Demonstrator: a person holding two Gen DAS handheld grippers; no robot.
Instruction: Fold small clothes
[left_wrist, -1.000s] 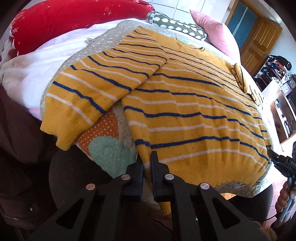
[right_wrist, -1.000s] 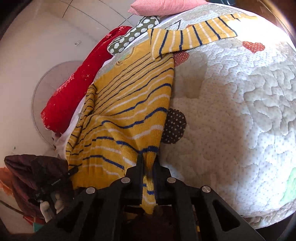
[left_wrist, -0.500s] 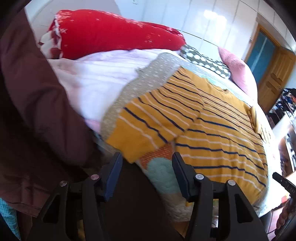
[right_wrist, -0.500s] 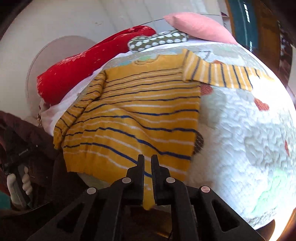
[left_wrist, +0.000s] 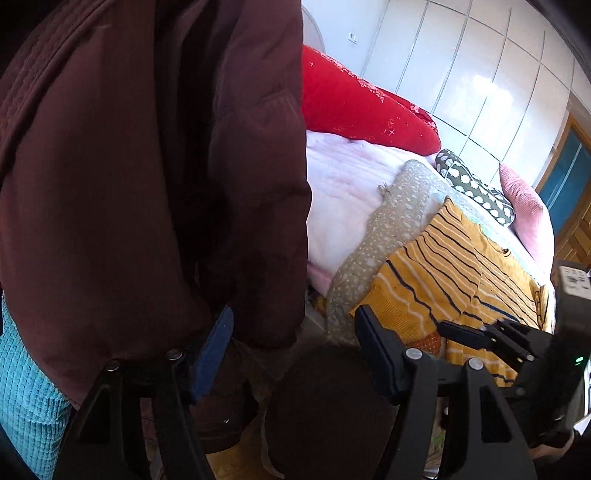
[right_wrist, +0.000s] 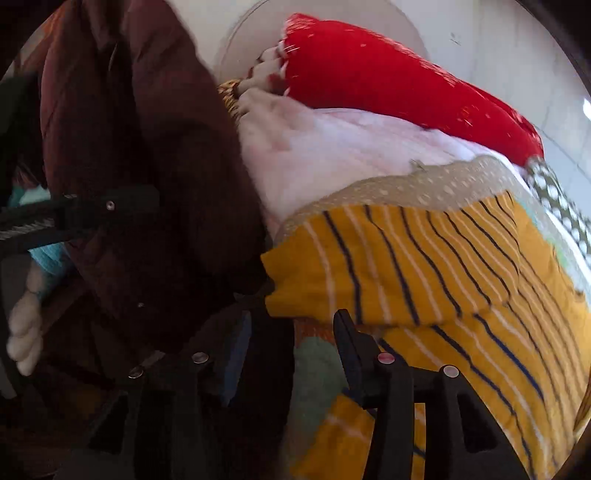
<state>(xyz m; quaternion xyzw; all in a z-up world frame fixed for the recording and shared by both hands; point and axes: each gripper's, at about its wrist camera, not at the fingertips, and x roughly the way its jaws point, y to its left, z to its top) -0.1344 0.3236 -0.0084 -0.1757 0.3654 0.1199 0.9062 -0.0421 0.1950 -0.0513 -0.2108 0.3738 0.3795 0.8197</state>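
One striped sweater (left_wrist: 458, 280) lies flat on the quilt (left_wrist: 388, 236), its length running toward the two far pillows. My left gripper (left_wrist: 291, 354) and right gripper (right_wrist: 291, 350) both gape wide, holding nothing.

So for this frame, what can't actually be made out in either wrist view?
- Left wrist: the dark maroon jacket fills the left half, hiding the bed's near edge there.
- Left wrist: the right gripper covers the striped sweater hem.
- Right wrist: motion blur smears the sweater's stripes and the dotted quilt border.
- Neither view shows the far sleeve or whether any fold has been made.
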